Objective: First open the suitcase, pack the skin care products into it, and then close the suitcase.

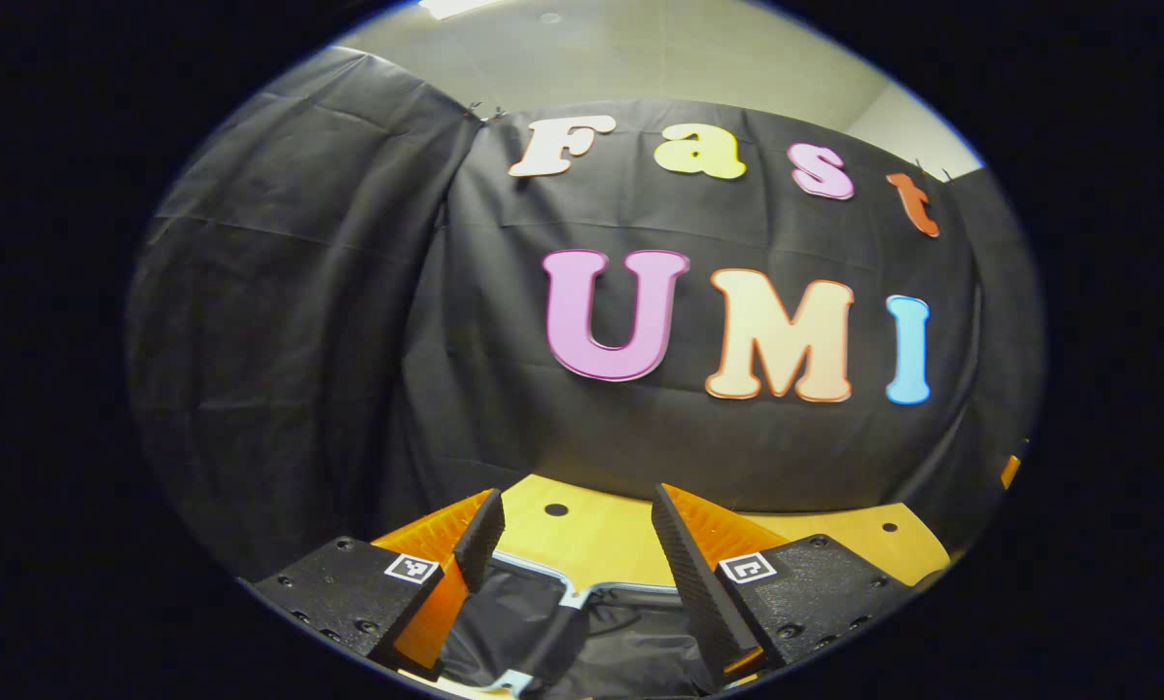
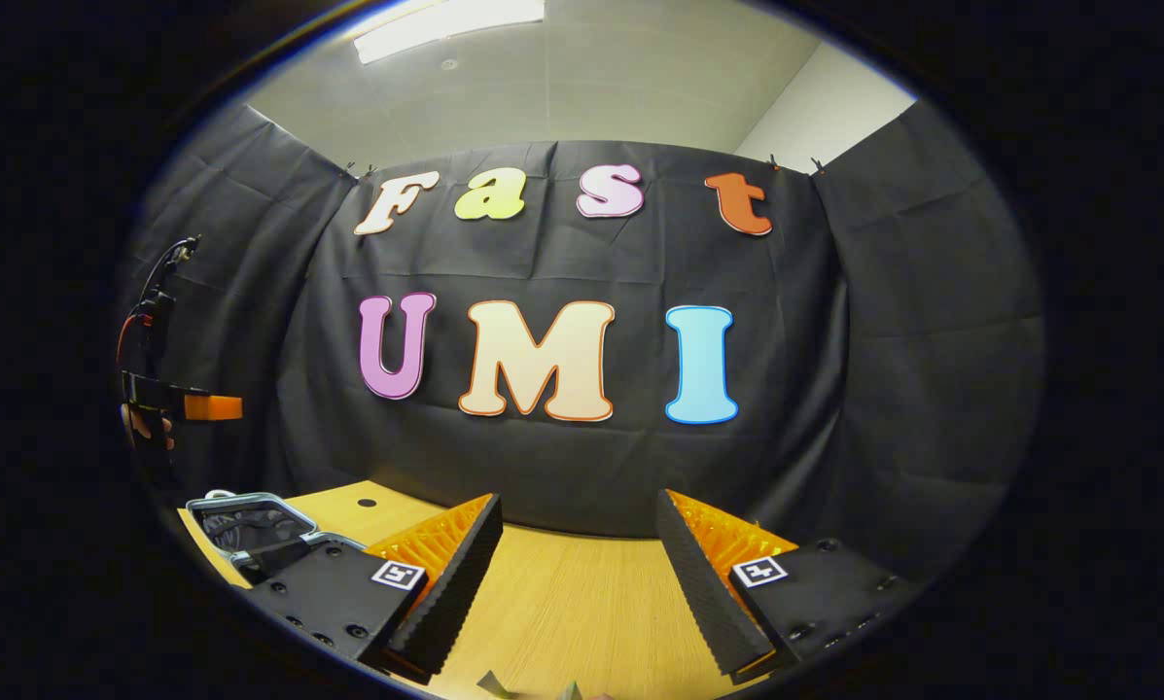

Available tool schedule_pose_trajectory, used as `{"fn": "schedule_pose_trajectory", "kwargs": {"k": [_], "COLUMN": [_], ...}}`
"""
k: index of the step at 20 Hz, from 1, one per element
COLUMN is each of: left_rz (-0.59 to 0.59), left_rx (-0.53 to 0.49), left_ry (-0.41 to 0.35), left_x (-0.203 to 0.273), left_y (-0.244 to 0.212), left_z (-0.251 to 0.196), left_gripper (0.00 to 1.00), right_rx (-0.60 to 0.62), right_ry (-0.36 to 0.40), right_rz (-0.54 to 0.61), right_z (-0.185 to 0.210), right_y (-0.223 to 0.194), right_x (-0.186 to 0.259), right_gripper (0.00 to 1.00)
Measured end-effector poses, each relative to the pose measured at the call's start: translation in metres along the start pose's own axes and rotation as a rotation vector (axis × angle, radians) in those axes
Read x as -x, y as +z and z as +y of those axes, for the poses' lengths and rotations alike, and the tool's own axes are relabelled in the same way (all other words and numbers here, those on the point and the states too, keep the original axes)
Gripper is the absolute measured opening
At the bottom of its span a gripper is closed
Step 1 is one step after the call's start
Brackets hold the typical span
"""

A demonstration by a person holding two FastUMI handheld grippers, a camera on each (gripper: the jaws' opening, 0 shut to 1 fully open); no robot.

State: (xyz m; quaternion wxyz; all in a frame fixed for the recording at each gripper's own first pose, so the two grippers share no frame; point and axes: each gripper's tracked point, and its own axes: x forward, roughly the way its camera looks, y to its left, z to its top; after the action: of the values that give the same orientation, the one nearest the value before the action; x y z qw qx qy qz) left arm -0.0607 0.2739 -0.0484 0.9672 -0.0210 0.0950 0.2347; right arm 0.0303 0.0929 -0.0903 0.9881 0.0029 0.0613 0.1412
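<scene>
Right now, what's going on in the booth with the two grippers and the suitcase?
A person holds both grippers raised over a wooden table, facing the black cloth wall. The left gripper hovers open, gripping nothing, above the open suitcase, whose dark lining and pale rim show between its fingers. The right gripper is also open and empty, over bare tabletop, with the suitcase off to its left. No skin care product is in either gripper, and packing has yet to show.

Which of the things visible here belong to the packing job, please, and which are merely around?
Belonging to the job:
suitcase, lying open on the table
left gripper, open above it
right gripper, open over bare wood

Merely around:
wooden table
black cloth wall
ceiling light
</scene>
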Motion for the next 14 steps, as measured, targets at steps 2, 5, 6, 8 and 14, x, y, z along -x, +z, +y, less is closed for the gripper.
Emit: {"fn": "schedule_pose_trajectory", "kwargs": {"k": [2,5,6,8,14], "left_rz": [-0.004,0.002,0.010,0.034,0.086], "left_rx": [-0.044,-0.045,-0.034,-0.019,-0.049], "left_ry": [-0.036,-0.118,-0.144,-0.181,-0.318], "left_x": [0.009,0.026,0.031,0.040,0.070], "left_y": [-0.001,-0.008,-0.012,-0.026,-0.066], "left_z": [-0.027,-0.076,-0.091,-0.117,-0.188], "left_gripper": [0.89,0.89,0.88,0.89,0.88], "right_rx": [-0.004,-0.008,-0.006,-0.001,-0.005], "right_ry": [0.013,0.029,0.038,0.062,0.079], "right_rz": [-0.004,-0.010,-0.010,-0.008,-0.018], "right_z": [-0.009,-0.022,-0.026,-0.032,-0.054], "right_y": [0.001,0.002,0.001,-0.001,-0.005], "right_x": [0.007,0.017,0.021,0.031,0.050], "right_gripper": [0.99,0.99,0.99,0.99,0.99]}}
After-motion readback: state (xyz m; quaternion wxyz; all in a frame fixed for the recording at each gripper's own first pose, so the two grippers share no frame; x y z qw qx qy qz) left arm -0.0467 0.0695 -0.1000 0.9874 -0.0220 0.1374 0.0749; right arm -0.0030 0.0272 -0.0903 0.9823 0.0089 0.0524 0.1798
